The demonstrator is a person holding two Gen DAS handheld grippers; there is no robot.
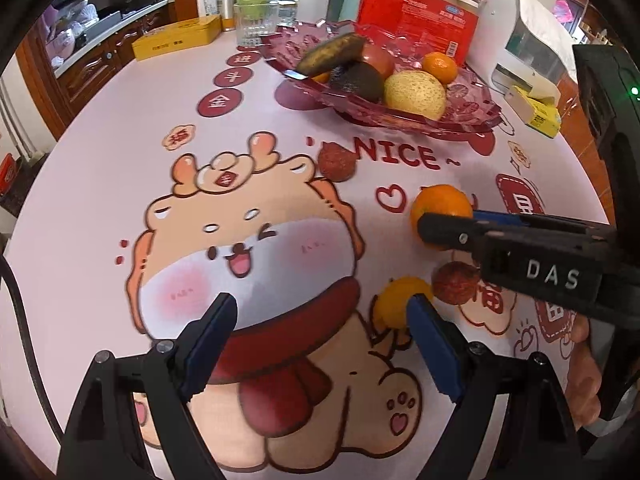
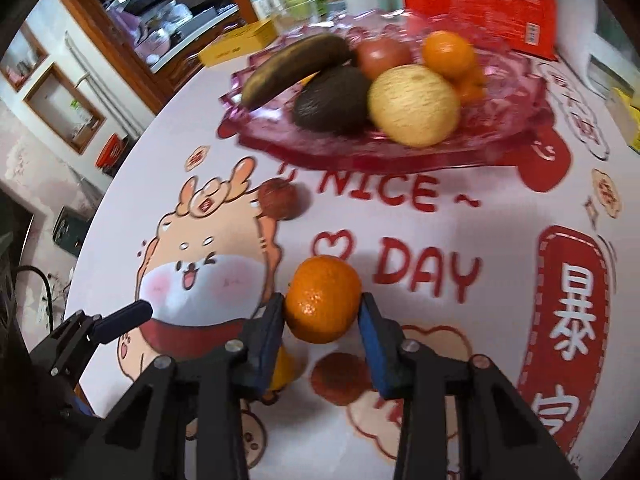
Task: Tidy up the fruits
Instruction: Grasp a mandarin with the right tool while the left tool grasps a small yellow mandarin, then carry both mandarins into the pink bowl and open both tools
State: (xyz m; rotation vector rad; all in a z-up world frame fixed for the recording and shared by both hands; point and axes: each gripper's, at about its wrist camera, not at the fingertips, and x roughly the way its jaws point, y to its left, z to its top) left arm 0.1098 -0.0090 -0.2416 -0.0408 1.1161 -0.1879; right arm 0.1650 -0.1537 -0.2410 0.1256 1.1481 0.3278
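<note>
Orange skin fills the gap of the right tool point(image 2: 322, 318): a tangerine point(image 2: 323, 299) sits squarely between its two blue pads point(image 2: 267, 344), which press on its left and right sides, so the fruit is gripped. Whether it has left the surface point(image 2: 420, 432) is hard to say; it seems to hang just above the printed cloth. The step in hand looks like the pick-up of one loose fruit, meant for the pink glass dish point(image 2: 520, 120) at the far side, where a banana point(image 2: 294, 68), an avocado point(image 2: 332, 100), a pear point(image 2: 414, 106) and another orange point(image 2: 448, 54) already lie. The next move calls for a lift clear of the cloth, a carry away from the viewer over the near rim of the dish, and a gentle release into a free spot so nothing rolls out. The left tool point(image 1: 322, 322) stands wide and holds nothing, low at the near side; a small yellow-orange fruit point(image 1: 400, 300) lies just beyond its right pad, partly hidden by it. Two dark red round fruits remain loose too, one point(image 1: 456, 282) near the right tool, the other point(image 1: 337, 162) farther off, by the lettering.
</note>
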